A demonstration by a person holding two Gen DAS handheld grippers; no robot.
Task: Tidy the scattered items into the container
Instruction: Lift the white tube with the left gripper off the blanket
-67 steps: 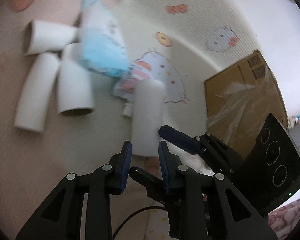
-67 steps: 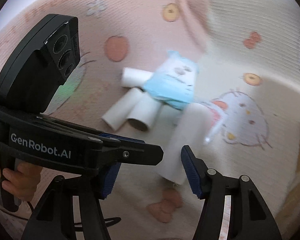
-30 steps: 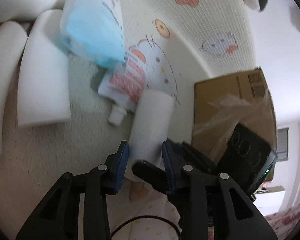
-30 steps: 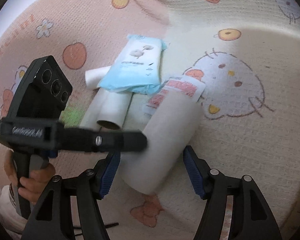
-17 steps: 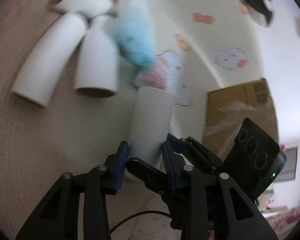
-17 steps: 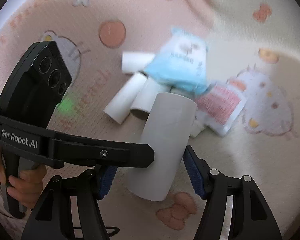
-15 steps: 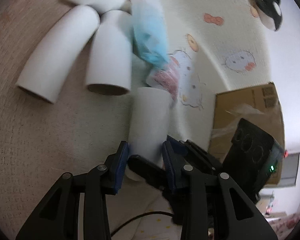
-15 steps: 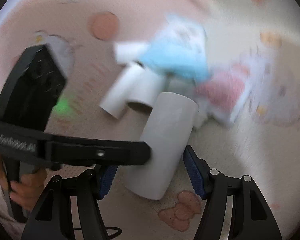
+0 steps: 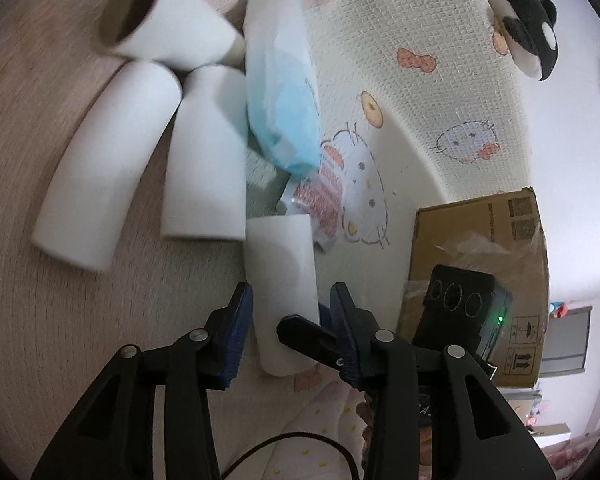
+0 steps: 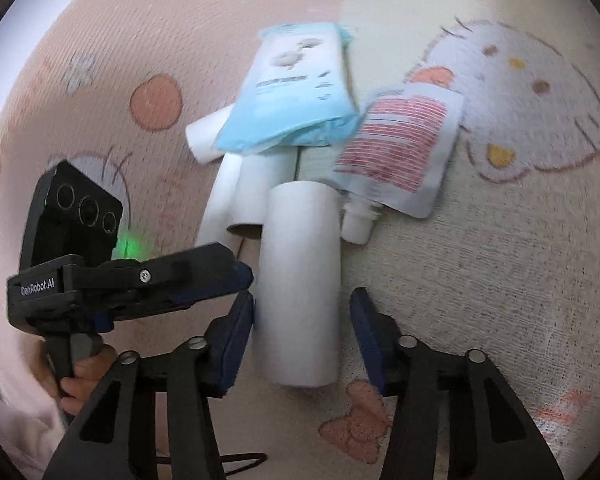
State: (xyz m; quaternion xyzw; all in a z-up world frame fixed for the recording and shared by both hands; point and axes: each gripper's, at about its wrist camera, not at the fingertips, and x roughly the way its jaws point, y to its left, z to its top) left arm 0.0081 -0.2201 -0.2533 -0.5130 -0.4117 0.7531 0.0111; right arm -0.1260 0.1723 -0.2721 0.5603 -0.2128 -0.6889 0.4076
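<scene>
Your mat [image 9: 400, 128] carries everything; the box [image 9: 476, 236] stands at its far right edge in the left view, well apart from the pile. Three tubes [image 9: 204, 160] lie bunched under the blue pack [image 10: 296, 96], with the striped pouch [image 10: 400, 152] beside them. One tube [image 10: 300, 292] lies apart, nearest you, between both sets of jaws. Your right gripper [image 10: 302, 332] has just been closing, its left pad touching the tube, its right pad still clear. Your left gripper [image 9: 292, 332] has been opening and stands spread about the tube's end. I judge the tube light, hollow and easily crushed: take it mid-length, squeezing gently.
</scene>
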